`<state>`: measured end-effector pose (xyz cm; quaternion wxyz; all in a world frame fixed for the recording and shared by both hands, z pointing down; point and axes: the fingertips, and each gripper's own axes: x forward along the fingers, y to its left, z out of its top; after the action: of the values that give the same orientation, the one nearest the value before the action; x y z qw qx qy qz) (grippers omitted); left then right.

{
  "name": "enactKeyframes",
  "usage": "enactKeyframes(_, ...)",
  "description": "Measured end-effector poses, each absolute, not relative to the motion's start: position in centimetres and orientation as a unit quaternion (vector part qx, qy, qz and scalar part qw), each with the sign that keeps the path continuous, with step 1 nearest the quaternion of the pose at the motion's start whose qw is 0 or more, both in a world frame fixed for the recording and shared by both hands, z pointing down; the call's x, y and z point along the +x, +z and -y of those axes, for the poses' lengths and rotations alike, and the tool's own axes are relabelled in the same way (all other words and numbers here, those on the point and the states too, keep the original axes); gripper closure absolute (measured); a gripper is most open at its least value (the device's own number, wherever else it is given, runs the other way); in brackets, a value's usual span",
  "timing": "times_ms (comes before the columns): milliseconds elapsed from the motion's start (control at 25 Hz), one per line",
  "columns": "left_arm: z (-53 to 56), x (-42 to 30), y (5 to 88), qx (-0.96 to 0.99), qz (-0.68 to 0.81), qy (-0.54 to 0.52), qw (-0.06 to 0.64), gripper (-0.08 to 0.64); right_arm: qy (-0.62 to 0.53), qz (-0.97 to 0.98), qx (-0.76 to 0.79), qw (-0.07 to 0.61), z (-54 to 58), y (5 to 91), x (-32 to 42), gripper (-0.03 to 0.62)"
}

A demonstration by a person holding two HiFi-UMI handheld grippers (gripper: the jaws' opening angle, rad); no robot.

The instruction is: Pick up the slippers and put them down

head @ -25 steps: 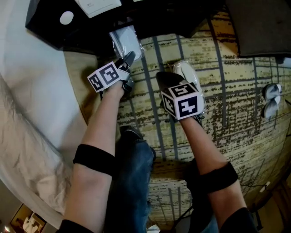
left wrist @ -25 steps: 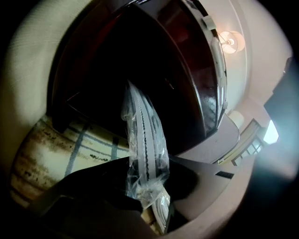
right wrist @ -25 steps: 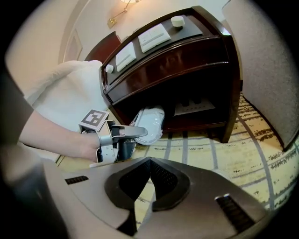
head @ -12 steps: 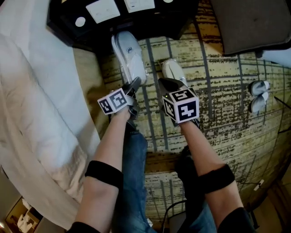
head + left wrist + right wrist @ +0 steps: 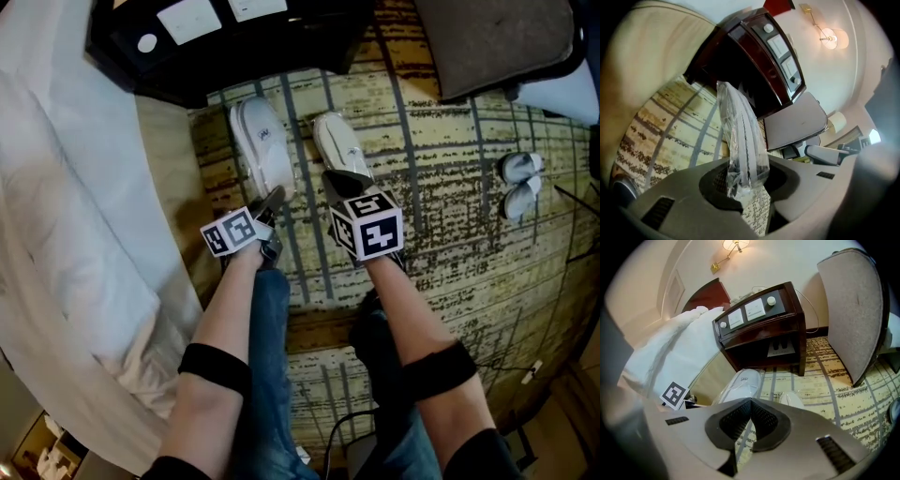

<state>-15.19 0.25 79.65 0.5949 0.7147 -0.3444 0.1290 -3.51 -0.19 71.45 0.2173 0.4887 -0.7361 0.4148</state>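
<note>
The left gripper has its jaws clamped on one end of a bagged slipper, white and wrapped in clear plastic. The slipper sticks out ahead of the gripper toward the dark nightstand, over the patterned carpet near its edge by the bed. The right gripper is pinched fully closed, and I see nothing between its jaws. A second slipper, white too, lies on the carpet just past its tip, beside the bagged one; whether they touch I cannot tell. Another pair of slippers sits well apart, toward the carpet's far right side.
</note>
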Motion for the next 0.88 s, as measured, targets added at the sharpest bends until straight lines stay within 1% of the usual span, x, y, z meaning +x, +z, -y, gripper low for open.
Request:
enactKeyframes(320, -2.5, -14.8, 84.7, 0.685, 0.331, 0.143, 0.633, 0.459, 0.426, 0.722, 0.498, 0.223, -2.2, 75.1, -2.3, 0.591)
enactKeyframes(720, -4.0, -13.8, 87.5, 0.665, 0.317, 0.142, 0.661, 0.457, 0.432, 0.719, 0.489, 0.237, -3.9, 76.9, -2.7, 0.591)
enactKeyframes(880, -4.6, -13.9, 89.6, 0.651, 0.325, 0.156, 0.668, 0.449, 0.43, 0.72, 0.49, 0.237, -3.9, 77.7, -2.4, 0.591)
